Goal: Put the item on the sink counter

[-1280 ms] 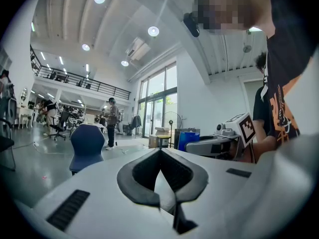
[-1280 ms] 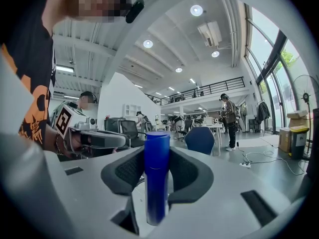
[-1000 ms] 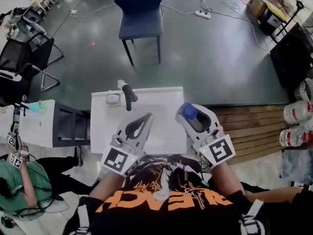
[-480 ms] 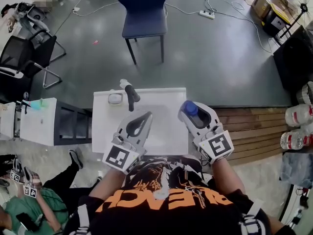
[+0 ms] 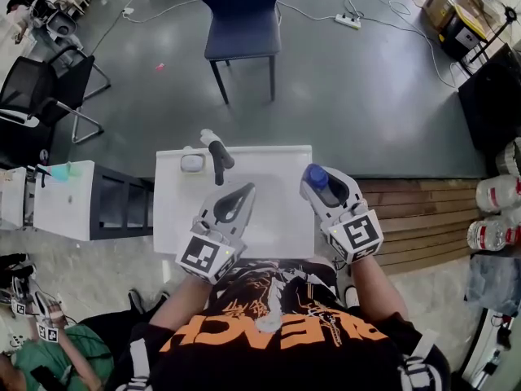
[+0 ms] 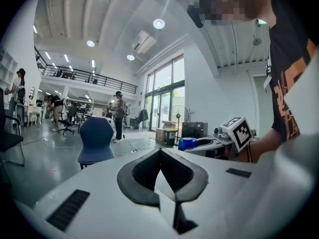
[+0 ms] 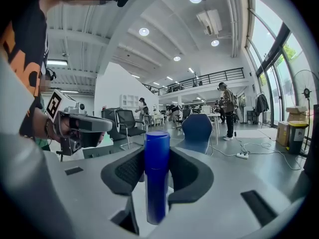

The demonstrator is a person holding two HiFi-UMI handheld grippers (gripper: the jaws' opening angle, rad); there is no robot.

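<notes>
Grey hall floor stretches beyond a white sink counter (image 5: 175, 210) with a dark faucet (image 5: 216, 155) at its far edge and a blue chair (image 5: 240, 23) standing well behind it.

Very little has changed over the last second. The right gripper (image 5: 321, 187) has kept the same grip: its jaws stand fairly wide, pads pressed on either side of a blue cylindrical bottle (image 7: 156, 178), which stays upright between them. From the head view its blue cap (image 5: 316, 175) sits over the counter's right edge, about where it was, with at most a slight drift. The left gripper (image 5: 242, 192) also holds its place over the middle of the counter. Its jaws are together at the tips, with nothing between them. The only clear motion is in the background, where a person in green at the lower left has slid mostly out of frame.

For the task, this reads as a pause in the carry, not progress. The bottle is still held and not yet resting on the counter. Both gripper views look out level across the room, so the bottle appears to be held well above the surface. It probably needs to be brought inward over a bare stretch of counter and lowered before the jaws open, or it could tip off the right rim.
</notes>
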